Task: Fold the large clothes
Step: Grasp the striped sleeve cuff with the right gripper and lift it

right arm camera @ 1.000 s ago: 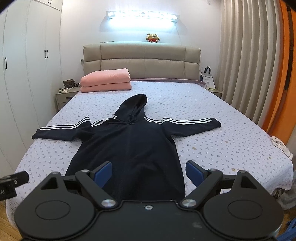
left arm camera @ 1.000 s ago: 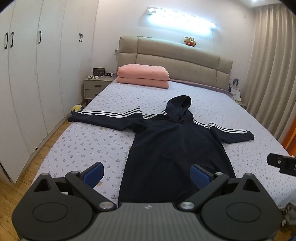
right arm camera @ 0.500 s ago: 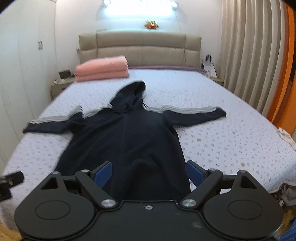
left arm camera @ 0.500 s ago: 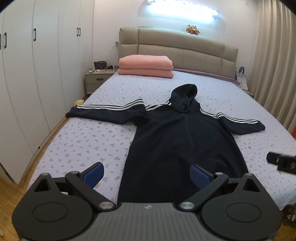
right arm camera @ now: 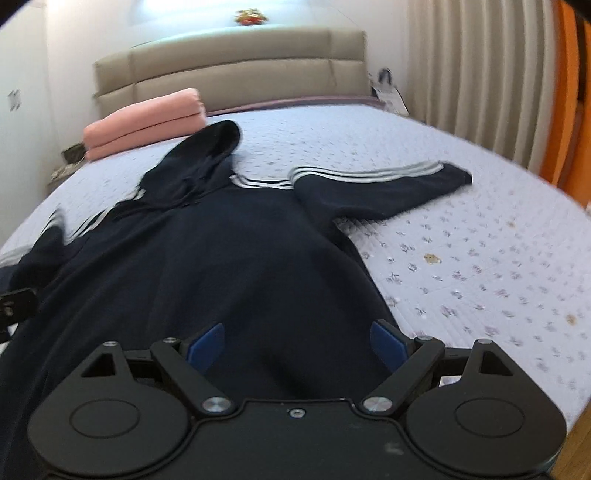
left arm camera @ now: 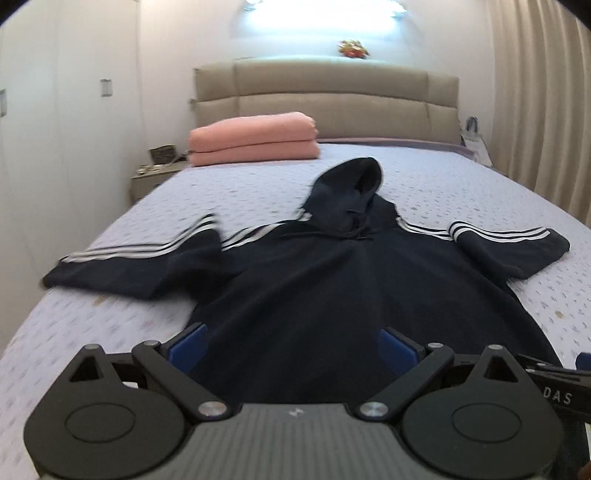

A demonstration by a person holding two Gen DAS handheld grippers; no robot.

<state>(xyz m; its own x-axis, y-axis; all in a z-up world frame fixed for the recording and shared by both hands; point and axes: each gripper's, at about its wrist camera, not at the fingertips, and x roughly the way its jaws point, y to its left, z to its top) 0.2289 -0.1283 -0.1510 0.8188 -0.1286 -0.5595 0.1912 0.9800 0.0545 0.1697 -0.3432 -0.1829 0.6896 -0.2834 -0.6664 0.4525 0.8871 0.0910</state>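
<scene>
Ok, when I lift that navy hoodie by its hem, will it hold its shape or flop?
The hoodie will likely flop: it lies limp and flat on the bed, with soft creases at the sleeve. It looks thick and long, so it is probably fairly heavy and may sag between the left gripper and right gripper. The hood will probably trail behind.

A wall light [left arm camera: 321,11] above the headboard [left arm camera: 327,92] is glaring white — washing out the wall. Motion blur is smearing both views; fisheye bending is curving the curtains [right arm camera: 476,70], corners darkening.
</scene>
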